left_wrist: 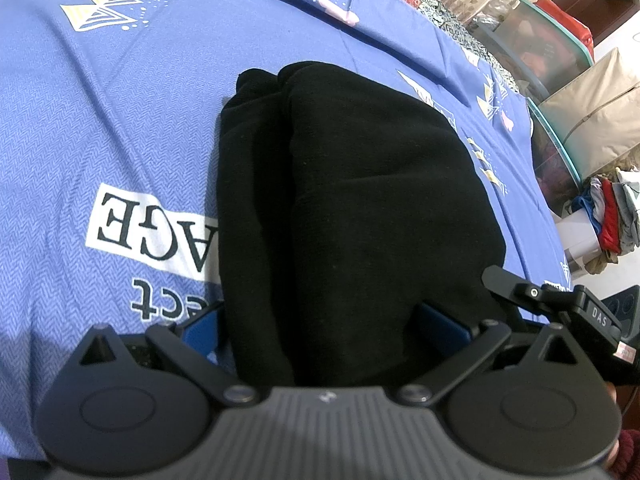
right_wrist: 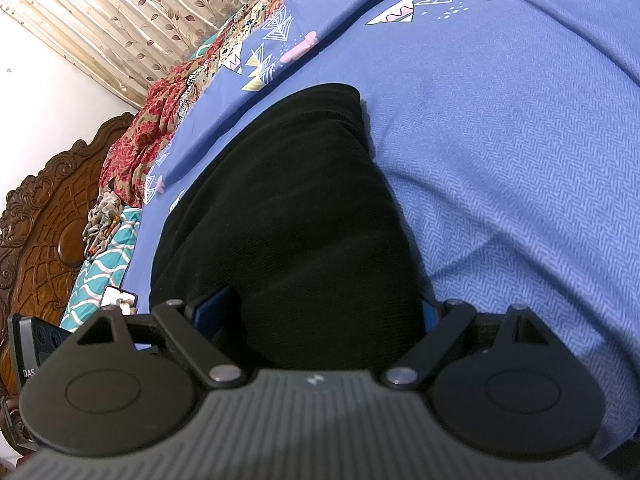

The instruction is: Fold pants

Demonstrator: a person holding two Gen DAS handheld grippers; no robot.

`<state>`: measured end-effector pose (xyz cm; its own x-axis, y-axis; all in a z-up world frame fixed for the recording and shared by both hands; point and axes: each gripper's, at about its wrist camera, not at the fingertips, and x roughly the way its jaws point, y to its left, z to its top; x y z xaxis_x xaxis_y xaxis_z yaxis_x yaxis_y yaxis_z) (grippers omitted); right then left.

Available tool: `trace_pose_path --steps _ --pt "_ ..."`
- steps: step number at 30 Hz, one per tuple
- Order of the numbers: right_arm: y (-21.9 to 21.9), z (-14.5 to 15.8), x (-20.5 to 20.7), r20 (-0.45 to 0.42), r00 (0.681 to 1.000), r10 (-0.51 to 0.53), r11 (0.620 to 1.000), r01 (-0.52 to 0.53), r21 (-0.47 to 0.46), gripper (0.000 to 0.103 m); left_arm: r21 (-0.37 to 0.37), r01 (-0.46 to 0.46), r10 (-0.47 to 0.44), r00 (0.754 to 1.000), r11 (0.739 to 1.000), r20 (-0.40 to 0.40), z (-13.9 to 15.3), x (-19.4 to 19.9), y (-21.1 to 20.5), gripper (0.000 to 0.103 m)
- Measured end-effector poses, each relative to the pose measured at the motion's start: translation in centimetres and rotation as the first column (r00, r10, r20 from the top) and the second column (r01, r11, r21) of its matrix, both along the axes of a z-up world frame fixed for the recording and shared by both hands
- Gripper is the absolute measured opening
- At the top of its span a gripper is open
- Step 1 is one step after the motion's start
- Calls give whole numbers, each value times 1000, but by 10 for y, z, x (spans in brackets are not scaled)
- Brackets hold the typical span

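The black pants (left_wrist: pixel 360 180) lie folded into a thick bundle on a blue printed bedsheet (left_wrist: pixel 120 120). My left gripper (left_wrist: pixel 320 320) has the bundle's near end between its wide-set jaws, and the dark cloth fills the gap from one blue pad (left_wrist: pixel 202 332) to the other. In the right wrist view the same pants (right_wrist: pixel 288 208) bulge up between the jaws of my right gripper (right_wrist: pixel 324 312), which stand wide with cloth against both pads (right_wrist: pixel 218 306). The sheet (right_wrist: pixel 500 160) spreads out to the right. The two grippers hold the bundle side by side.
Clear storage boxes with teal rims (left_wrist: pixel 552 40), a beige bag (left_wrist: pixel 592 120) and a pile of clothes (left_wrist: pixel 612 216) stand past the bed's right edge. A carved wooden headboard (right_wrist: pixel 40 220), red patterned cloth (right_wrist: pixel 160 120) and a phone (right_wrist: pixel 118 298) are on the other side.
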<state>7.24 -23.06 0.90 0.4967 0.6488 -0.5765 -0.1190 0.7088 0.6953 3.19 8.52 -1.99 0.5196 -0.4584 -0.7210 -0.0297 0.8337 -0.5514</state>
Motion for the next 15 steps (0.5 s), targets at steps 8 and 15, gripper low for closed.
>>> trace_pose_path --steps 8,15 --pt "1 1 0 0 1000 0 1000 0 -1 91 0 0 0 1000 1000 0 0 0 0 103" --pt "2 2 0 0 1000 -1 1000 1 -2 91 0 0 0 1000 1000 0 0 0 0 103"
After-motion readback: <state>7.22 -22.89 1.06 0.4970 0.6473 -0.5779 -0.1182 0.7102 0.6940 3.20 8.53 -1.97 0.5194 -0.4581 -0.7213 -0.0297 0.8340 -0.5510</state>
